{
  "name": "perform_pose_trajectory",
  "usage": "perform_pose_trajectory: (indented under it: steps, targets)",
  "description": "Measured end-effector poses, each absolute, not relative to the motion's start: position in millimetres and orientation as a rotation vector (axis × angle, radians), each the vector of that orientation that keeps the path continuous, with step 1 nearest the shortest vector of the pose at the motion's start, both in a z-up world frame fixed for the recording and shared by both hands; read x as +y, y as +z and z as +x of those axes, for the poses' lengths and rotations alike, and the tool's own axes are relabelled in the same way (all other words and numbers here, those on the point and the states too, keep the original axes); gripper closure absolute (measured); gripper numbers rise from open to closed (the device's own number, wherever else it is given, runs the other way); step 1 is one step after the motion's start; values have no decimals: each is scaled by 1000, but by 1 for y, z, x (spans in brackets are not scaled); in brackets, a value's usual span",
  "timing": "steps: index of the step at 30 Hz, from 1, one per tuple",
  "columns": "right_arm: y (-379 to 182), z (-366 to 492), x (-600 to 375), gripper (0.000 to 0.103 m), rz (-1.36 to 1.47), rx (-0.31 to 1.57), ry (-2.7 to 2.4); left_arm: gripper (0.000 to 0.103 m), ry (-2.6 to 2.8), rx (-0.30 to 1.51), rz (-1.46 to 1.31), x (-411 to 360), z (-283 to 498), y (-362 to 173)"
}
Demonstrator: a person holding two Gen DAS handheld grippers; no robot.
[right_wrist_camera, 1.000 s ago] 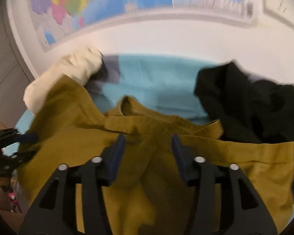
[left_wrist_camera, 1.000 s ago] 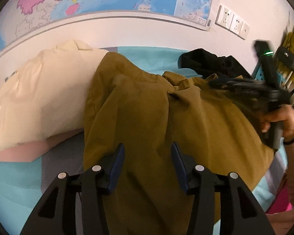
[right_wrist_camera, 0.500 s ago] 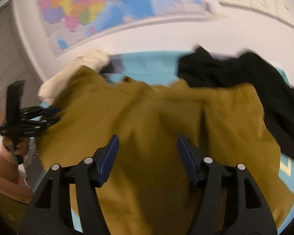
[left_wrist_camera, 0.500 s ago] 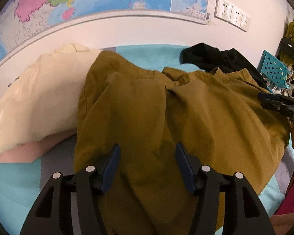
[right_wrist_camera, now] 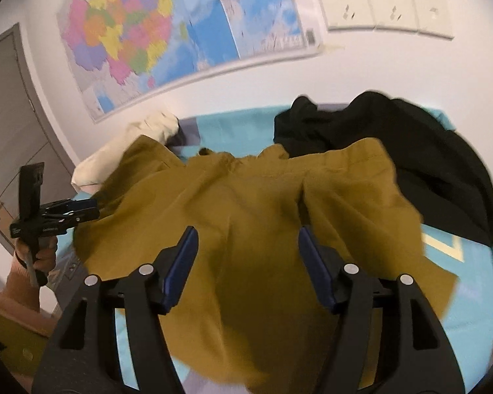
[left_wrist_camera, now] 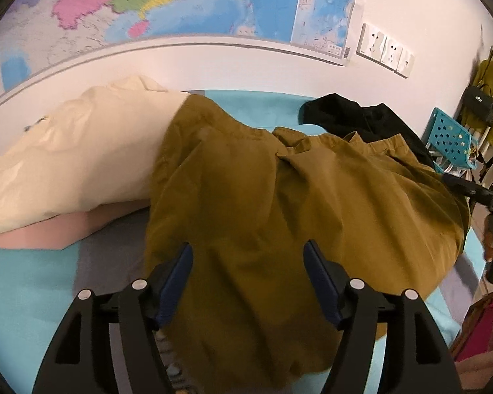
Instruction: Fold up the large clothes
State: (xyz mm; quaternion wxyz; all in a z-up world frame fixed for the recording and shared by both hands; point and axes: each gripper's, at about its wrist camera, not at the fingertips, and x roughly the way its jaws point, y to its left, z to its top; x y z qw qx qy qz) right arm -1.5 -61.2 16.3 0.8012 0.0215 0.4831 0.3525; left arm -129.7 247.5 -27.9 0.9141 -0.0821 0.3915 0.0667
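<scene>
A large olive-brown garment point(left_wrist_camera: 279, 216) lies spread over the bed, its waistband toward the wall; it also shows in the right wrist view point(right_wrist_camera: 253, 216). My left gripper point(left_wrist_camera: 248, 275) is open and empty, held just above the garment's near part. My right gripper point(right_wrist_camera: 248, 262) is open and empty above the garment's near hem. The left gripper appears at the left of the right wrist view point(right_wrist_camera: 79, 211), off the garment's left edge. The right gripper's tip shows at the right edge of the left wrist view point(left_wrist_camera: 476, 192).
A cream pillow point(left_wrist_camera: 72, 161) lies at the left on the turquoise bedsheet point(left_wrist_camera: 23, 289). A black garment point(right_wrist_camera: 410, 151) is heaped at the back right. A teal perforated stool point(left_wrist_camera: 450, 141) stands beside the bed. The wall with a map point(left_wrist_camera: 187, 3) runs close behind.
Both grippers have drawn back from the garment and opened wider. The right gripper moved away from the waistband to the garment's right side, and the garment now lies flatter.
</scene>
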Motion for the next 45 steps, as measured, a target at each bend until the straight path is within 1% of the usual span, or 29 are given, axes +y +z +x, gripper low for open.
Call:
perform_pose_trajectory:
  steps: [4, 6, 9, 12, 15, 16, 21, 22, 24, 27, 28, 30, 35, 39, 41, 42, 45]
  targets:
    - [20, -11, -90, 40, 79, 1015, 717, 36, 178, 812, -124, 239, -138, -28]
    - [4, -7, -103, 40, 102, 1056, 648, 35, 181, 810, -115, 235, -140, -29]
    - [-29, -2, -116, 44, 169, 1138, 611, 35, 190, 813, -101, 229, -138, -34]
    - [-37, -1, -119, 45, 228, 1126, 601, 35, 204, 823, -93, 226, -138, -38]
    - [-31, -3, -115, 44, 210, 1120, 576, 35, 215, 822, -83, 225, -138, -38]
    - [-24, -5, -112, 42, 187, 1108, 573, 34, 216, 820, -85, 224, -139, -37]
    - [18, -18, -102, 41, 165, 996, 629, 32, 218, 805, -95, 223, -145, -34]
    - [27, -22, -96, 39, 147, 973, 647, 32, 216, 803, -99, 223, -146, -33]
    - [42, -33, -81, 39, 100, 935, 706, 30, 215, 799, -104, 223, -148, -32]
    - [51, -48, -50, 37, 19, 913, 805, 29, 218, 793, -117, 224, -152, -31]
    - [51, -54, -38, 35, -11, 911, 839, 29, 216, 790, -126, 225, -154, -30]
    - [49, -67, -13, 33, -84, 913, 903, 27, 216, 787, -145, 228, -158, -30]
    - [30, -90, 38, 33, -224, 937, 1019, 27, 207, 771, -173, 233, -169, -28]
    - [-1, -93, 58, 33, -260, 1006, 1035, 27, 194, 770, -144, 230, -170, -33]
    - [-22, -91, 62, 32, -297, 1056, 999, 27, 196, 794, -154, 235, -165, -46]
    - [-30, -88, 63, 31, -270, 1081, 997, 27, 211, 817, -167, 238, -163, -53]
    - [-24, -85, 62, 32, -224, 1087, 989, 27, 211, 811, -190, 241, -166, -57]
